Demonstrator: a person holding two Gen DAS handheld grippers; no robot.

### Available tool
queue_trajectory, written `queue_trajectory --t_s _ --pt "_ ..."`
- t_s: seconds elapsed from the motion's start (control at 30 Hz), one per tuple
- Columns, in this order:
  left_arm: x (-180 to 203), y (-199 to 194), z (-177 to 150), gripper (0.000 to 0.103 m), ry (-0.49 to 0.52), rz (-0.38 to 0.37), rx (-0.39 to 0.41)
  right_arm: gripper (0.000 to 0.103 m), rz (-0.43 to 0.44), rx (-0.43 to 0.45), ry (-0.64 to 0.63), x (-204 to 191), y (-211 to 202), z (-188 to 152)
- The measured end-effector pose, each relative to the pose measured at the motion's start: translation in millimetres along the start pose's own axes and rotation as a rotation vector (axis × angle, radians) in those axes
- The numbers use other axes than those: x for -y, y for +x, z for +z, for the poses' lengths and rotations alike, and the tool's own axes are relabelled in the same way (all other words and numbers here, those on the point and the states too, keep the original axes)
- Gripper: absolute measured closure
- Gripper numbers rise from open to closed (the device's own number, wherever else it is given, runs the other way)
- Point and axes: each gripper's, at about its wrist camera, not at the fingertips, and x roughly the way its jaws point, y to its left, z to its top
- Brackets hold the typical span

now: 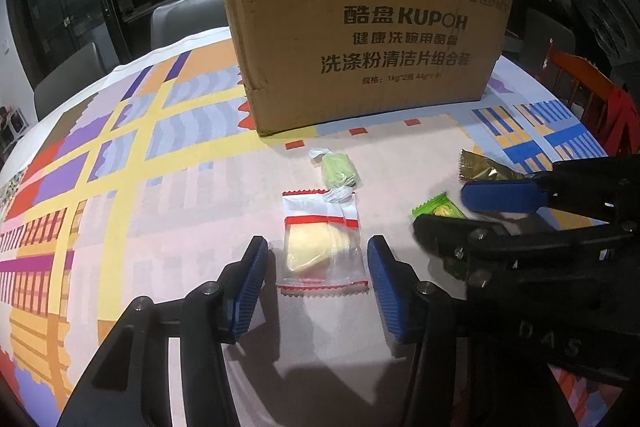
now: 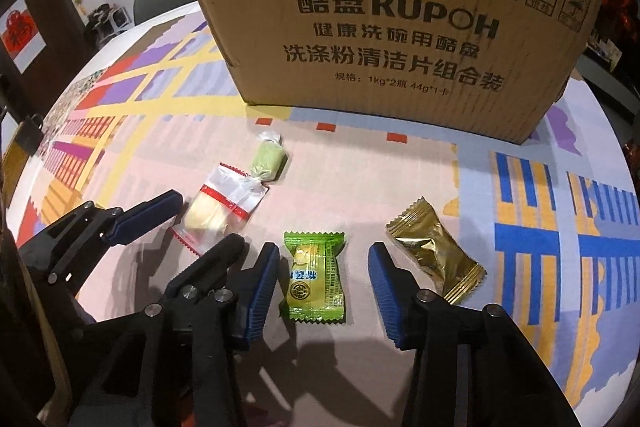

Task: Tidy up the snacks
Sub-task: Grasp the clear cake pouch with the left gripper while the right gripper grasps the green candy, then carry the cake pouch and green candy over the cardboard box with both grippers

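A clear packet with red stripes and a pale yellow snack [image 1: 320, 247] lies on the table between the blue pads of my left gripper [image 1: 318, 251], which is open and just clear of its edges. A green packet [image 2: 316, 267] lies between the pads of my right gripper [image 2: 324, 255]. That gripper is also open, with a gap on the right side. Beyond the clear packet sits a green twist-wrapped candy [image 1: 340, 171]. A gold packet [image 2: 434, 253] lies right of the right gripper. The two grippers stand side by side, almost touching.
A tall cardboard box [image 1: 360, 27] with printed lettering stands at the back of the table, just behind the snacks. The colourful patterned tablecloth [image 1: 120, 167] spreads to the left. A red chair [image 1: 580, 83] stands at the right edge, with dark furniture behind.
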Motion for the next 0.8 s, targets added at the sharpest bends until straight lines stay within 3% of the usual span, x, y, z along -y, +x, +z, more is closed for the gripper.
queue_trajectory --t_s 0.07,0.1,0.13,0.27,0.8 --pt "-0.3 0.3 0.4 0.057 -0.009 -0.009 -0.001 0.076 0.003 -0.003 -0.004 -0.6 1.5 1.5" --pt "0.1 0.3 0.5 0.059 -0.01 -0.013 -0.002 0.078 0.005 -0.004 -0.004 0.1 1.5 2.1" --pt "0.8 -0.2 0.6 0.063 -0.011 -0.01 -0.001 0.078 0.009 -0.003 -0.001 1.3 1.4 2.4" --pt "0.6 -0.7 0.9 0.065 -0.024 -0.005 -0.006 0.079 0.017 0.007 0.011 5.1 0.0 1.6" --pt "-5.5 -22.7 3.5 0.066 -0.058 0.031 0.013 0.08 0.019 0.062 0.011 13.8 -24.5 0.9"
